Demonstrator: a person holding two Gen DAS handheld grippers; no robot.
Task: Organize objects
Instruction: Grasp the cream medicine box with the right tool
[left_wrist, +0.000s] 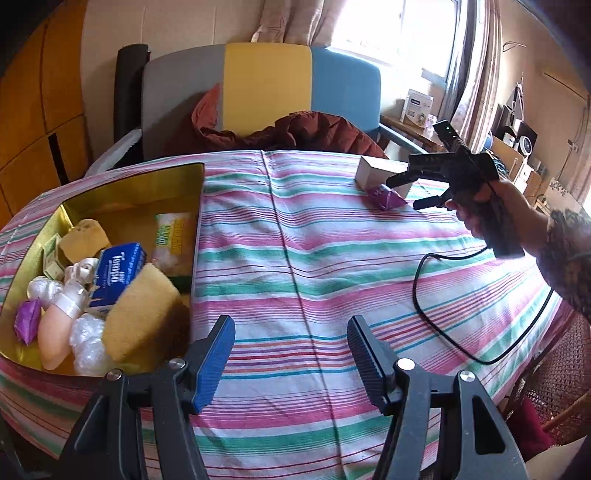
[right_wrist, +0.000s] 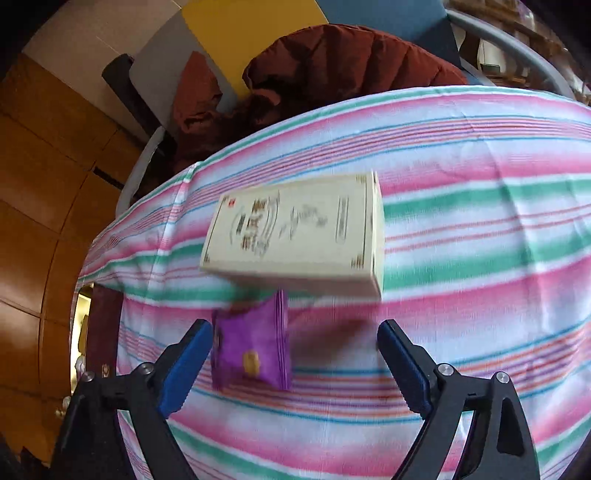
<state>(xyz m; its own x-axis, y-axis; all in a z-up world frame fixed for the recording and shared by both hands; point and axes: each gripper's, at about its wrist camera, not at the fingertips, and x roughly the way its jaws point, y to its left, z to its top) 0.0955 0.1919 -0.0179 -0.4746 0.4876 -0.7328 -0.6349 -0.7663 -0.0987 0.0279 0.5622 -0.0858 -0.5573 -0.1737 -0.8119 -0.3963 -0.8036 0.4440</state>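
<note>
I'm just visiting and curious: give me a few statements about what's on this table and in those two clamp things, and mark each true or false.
1. The purple packet lies on the cloth beside the cream box. True.
2. The right gripper holds the cream box. False: its jaws stand open and hold nothing.
3. The gold box holds sponges and a blue pack. True.
4. The left gripper is clamped on a sponge. False: it is open above bare cloth.
5. The gold box is empty. False: it holds several things.
</note>
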